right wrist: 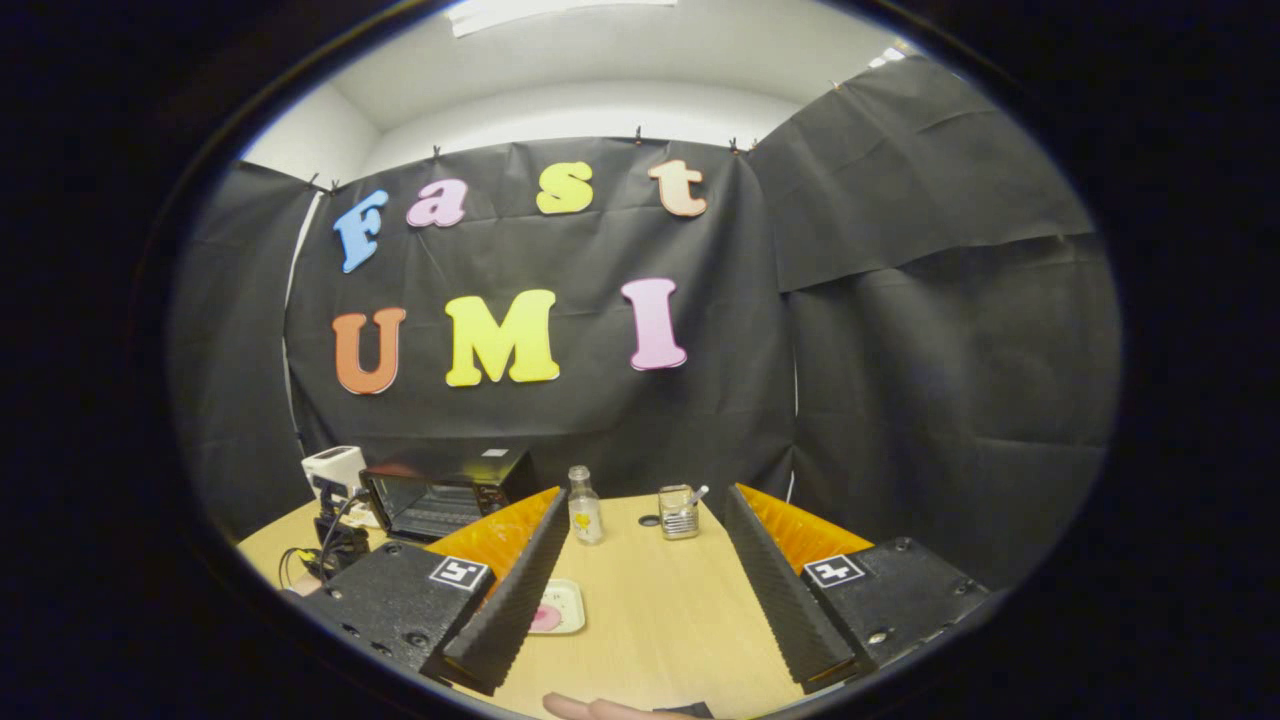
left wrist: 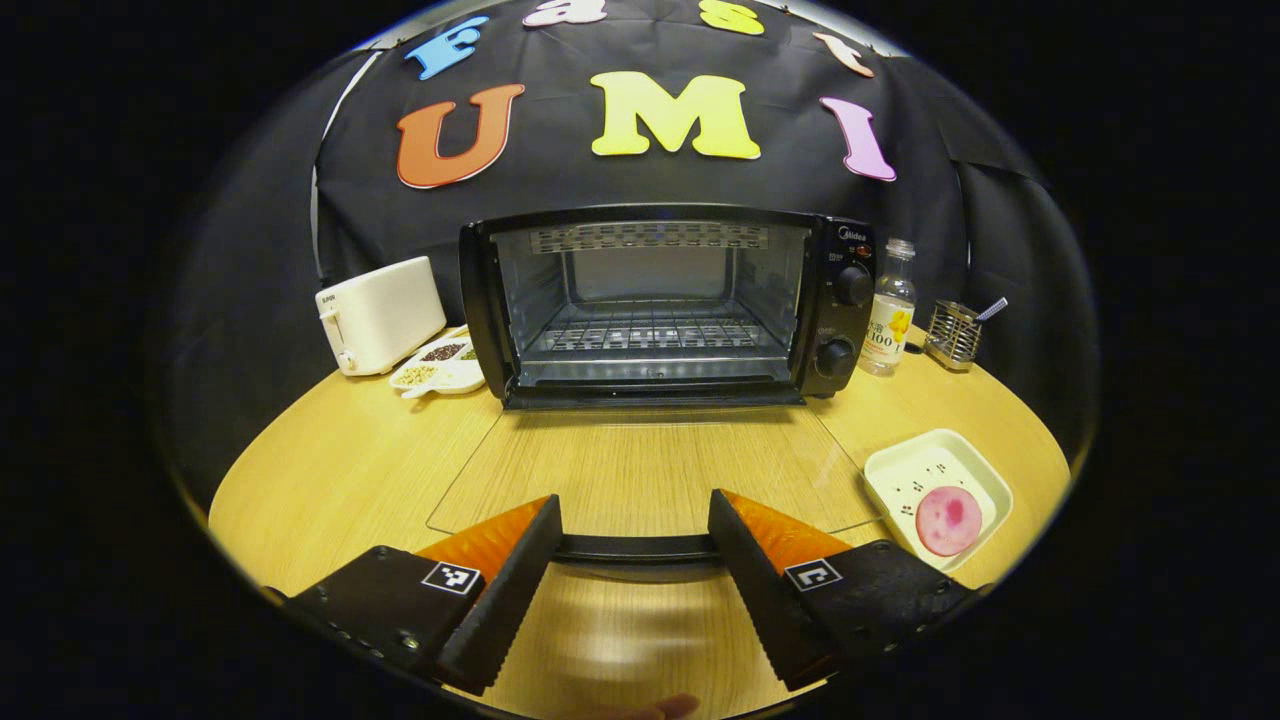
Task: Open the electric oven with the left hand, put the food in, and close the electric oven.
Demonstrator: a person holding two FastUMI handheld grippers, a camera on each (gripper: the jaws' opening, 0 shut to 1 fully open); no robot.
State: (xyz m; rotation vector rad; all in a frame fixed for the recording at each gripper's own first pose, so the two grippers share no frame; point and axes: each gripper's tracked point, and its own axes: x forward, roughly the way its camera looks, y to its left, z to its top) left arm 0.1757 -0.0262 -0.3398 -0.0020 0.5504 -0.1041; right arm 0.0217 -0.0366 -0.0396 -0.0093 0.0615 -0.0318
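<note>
The black electric oven (left wrist: 660, 300) stands open at the back of the wooden table, its rack bare. Its glass door (left wrist: 640, 470) lies flat toward me, and the door handle (left wrist: 632, 547) runs between the fingers of my left gripper (left wrist: 634, 500), which is open and not pressing on it. A round pink piece of food (left wrist: 948, 520) lies in a white square dish (left wrist: 900, 470) to the right of the door. My right gripper (right wrist: 646, 492) hovers open and holds nothing; its view has the oven (right wrist: 440, 505) far left and the dish (right wrist: 570, 600) just past its left finger.
A white toaster (left wrist: 380, 313) and a divided snack dish (left wrist: 440, 365) sit left of the oven. A clear bottle (left wrist: 890, 310) and a wire utensil holder (left wrist: 952, 335) stand to its right. The table's edge curves close behind the white dish.
</note>
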